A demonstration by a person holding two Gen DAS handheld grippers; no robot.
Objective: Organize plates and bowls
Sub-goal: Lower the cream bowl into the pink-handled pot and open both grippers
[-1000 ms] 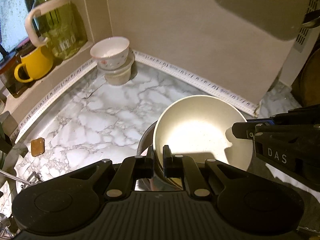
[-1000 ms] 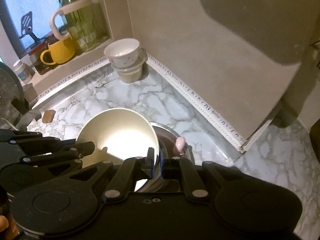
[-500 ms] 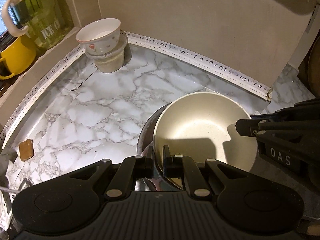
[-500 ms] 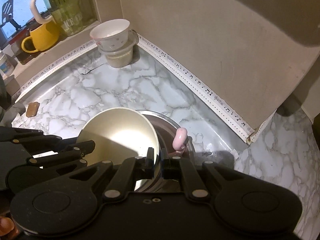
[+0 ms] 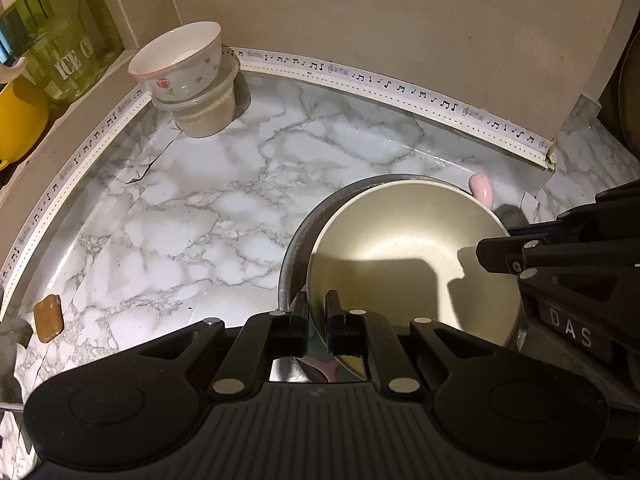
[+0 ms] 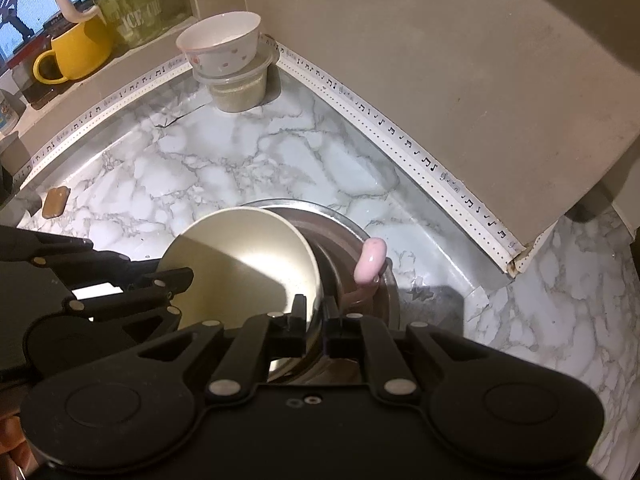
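- Two grippers show in the left wrist view. The left gripper (image 5: pixel 317 314) is pinched tight on the near rim of a cream bowl (image 5: pixel 404 256). That bowl sits inside a steel bowl (image 5: pixel 298 240) over the marble counter (image 5: pixel 208 200). The right gripper (image 5: pixel 486 258) reaches in from the right side to the cream bowl's far rim. A floral bowl (image 5: pixel 180 60) rests on a plastic tub (image 5: pixel 206 114) in the back corner.
- One pink handle (image 6: pixel 370 260) pokes up inside the steel bowl (image 6: pixel 348 240) in the right wrist view. The right gripper (image 6: pixel 316 314) is clamped on the cream bowl's (image 6: pixel 240 260) rim, nearly closed. The left gripper (image 6: pixel 176 280) holds the opposite rim. A yellow mug (image 6: pixel 74 54) stands on the ledge.
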